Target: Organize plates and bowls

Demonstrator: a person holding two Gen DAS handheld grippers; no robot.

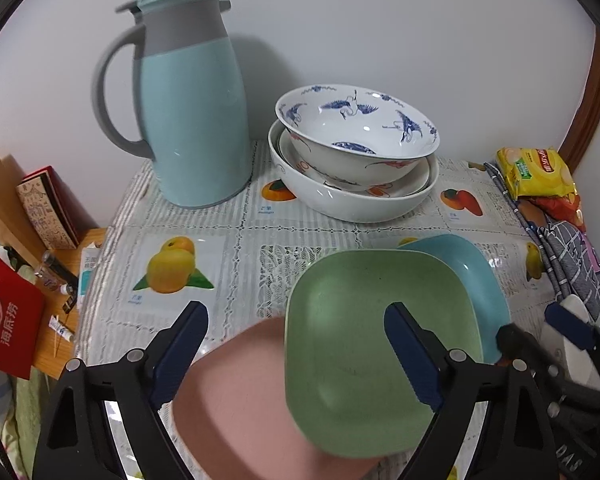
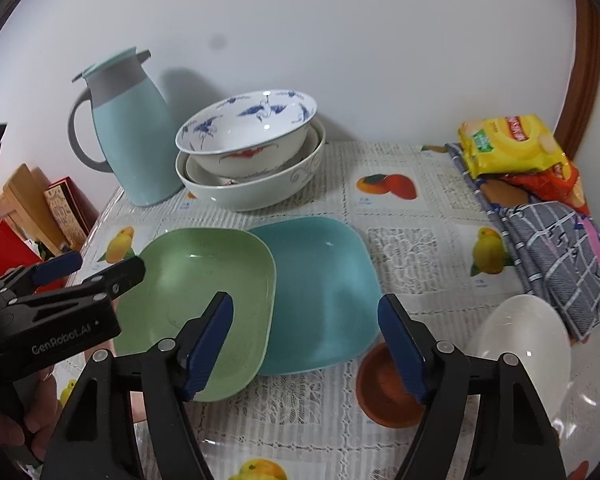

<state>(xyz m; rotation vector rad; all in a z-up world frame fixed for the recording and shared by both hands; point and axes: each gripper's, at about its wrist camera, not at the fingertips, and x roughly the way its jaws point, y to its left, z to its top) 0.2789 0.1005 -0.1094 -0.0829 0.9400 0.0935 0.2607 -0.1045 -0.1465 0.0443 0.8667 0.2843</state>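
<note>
A green square plate lies on a pink plate and overlaps a blue square plate to its right. My left gripper hovers open above the green plate's left edge, touching nothing. My right gripper is open over the blue plate's near part, empty. At the back stands a stack of bowls, topped by a blue-crane bowl. A small brown dish and a white bowl sit near the right gripper.
A pale blue thermos jug stands left of the bowl stack against the wall. Yellow snack packets and a checked cloth lie along the right edge. Red boxes sit off the table's left side.
</note>
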